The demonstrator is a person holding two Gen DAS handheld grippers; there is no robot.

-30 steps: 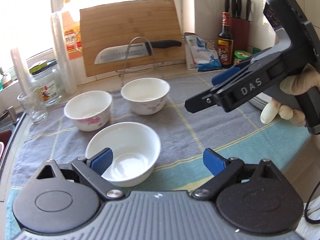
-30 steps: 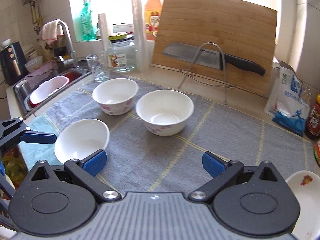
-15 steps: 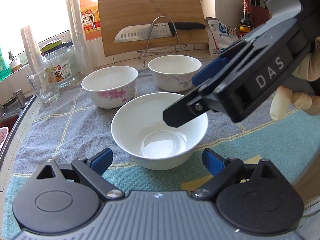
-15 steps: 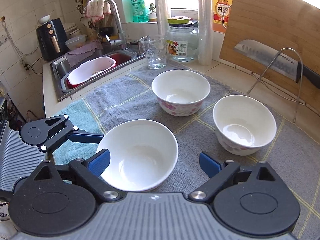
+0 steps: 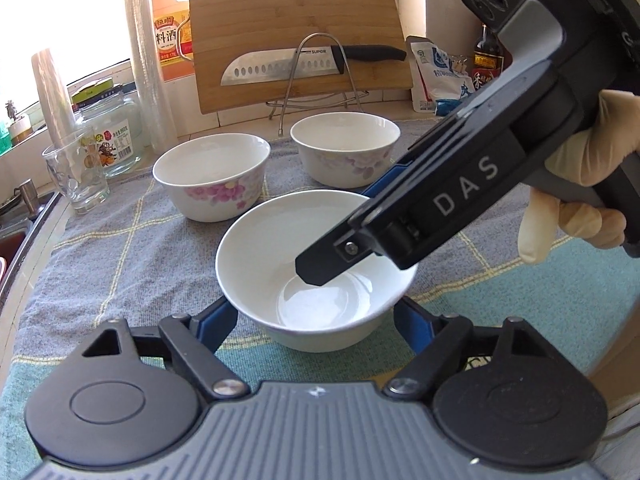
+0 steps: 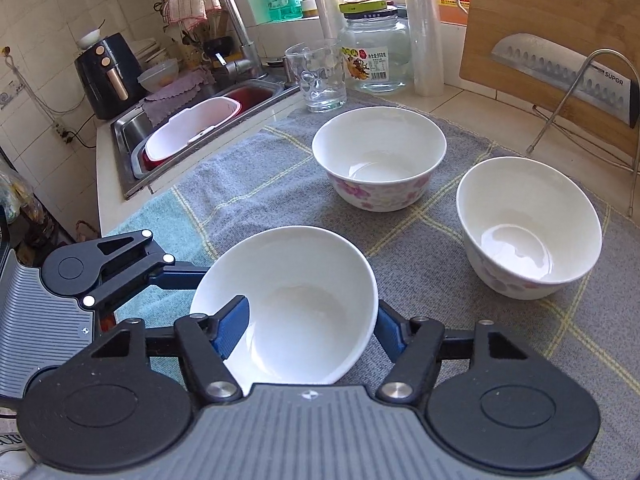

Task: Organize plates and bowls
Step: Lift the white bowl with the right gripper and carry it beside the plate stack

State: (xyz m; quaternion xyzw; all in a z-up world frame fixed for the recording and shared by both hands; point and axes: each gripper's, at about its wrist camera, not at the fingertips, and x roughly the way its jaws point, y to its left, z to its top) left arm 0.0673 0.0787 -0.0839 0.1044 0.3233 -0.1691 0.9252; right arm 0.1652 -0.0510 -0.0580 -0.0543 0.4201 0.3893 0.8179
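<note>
A plain white bowl stands at the front of the checked cloth. My left gripper has a blue pad against each side of the bowl's lower wall, and its jaws are closing. My right gripper comes in from the right and straddles the bowl's wall. One pad is inside the bowl and the other is outside the rim. Its jaws are closing, with a wide gap left. Behind stand two flowered bowls, one on the left and one on the right.
A glass, a jar and plastic rolls line the back left. A cutting board with a knife on a wire stand leans at the back. The sink with a pink basin lies beyond the cloth's left edge.
Both grippers came in on the plain bowl and narrowed their jaws. The left one sank around its sides. The right one swung over, and one finger went inside the bowl.
</note>
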